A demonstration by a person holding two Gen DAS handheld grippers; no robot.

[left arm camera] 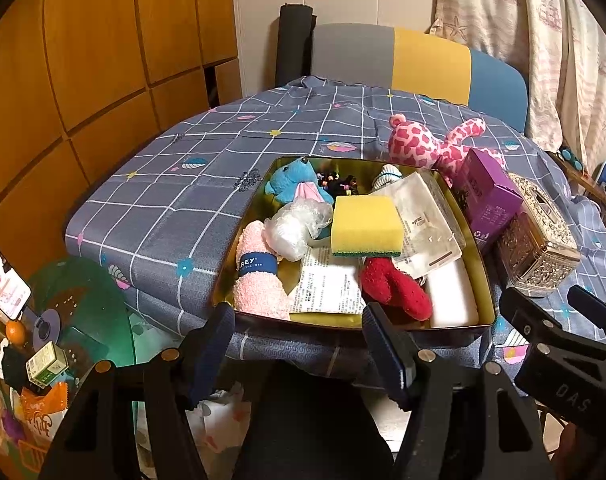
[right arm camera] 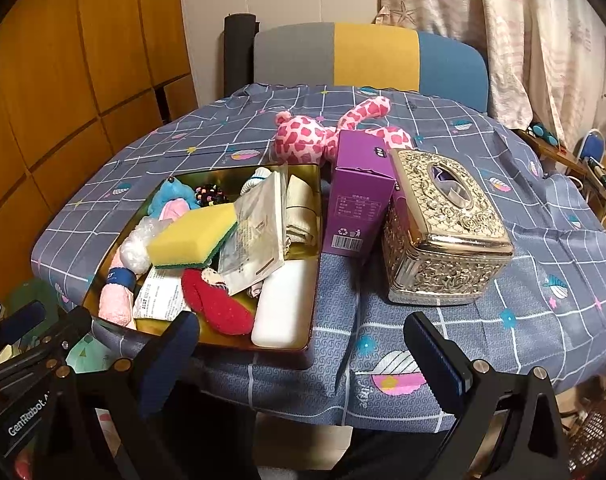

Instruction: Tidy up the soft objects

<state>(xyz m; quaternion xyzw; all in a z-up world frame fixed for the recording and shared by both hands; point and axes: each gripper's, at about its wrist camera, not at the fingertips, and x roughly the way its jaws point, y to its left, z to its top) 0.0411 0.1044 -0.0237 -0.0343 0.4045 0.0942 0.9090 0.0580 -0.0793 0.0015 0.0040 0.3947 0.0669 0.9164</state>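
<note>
Hovering before the tin [left arm camera: 239,236] — both tongs [left arm camera: 299,344] [right arm camera: 303,356] wide, empty.

"genrobot" on left gripper [right arm camera: 21,342]; "das" on right gripper [left arm camera: 559,312].

A purple carton [right arm camera: 357,196] stands touching an ornate gold tissue box [right arm camera: 443,228] on the checked tablecloth [right arm camera: 543,248].
</note>
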